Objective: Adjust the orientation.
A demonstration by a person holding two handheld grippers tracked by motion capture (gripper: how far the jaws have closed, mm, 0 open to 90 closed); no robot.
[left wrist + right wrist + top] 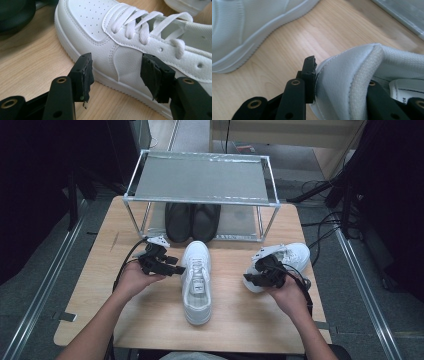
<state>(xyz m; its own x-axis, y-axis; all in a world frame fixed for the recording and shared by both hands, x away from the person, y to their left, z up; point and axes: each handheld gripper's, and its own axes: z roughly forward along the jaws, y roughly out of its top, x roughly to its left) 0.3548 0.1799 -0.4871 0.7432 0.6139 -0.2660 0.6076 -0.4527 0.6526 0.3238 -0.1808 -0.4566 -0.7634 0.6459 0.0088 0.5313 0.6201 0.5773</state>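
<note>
A white lace-up sneaker lies along the middle of the wooden table, toe pointing away from me. My left gripper hovers at its left side, open. In the left gripper view the two pads stand apart in front of the sneaker's side panel without touching it. A second white sneaker lies at the right. My right gripper is shut on its heel collar: one jaw presses the outside of the heel, the other sits inside the shoe.
A metal shoe rack stands at the table's far side, with a pair of black shoes on its lower shelf. The black shoes lie just beyond the middle sneaker's toe. Cables trail from both grippers.
</note>
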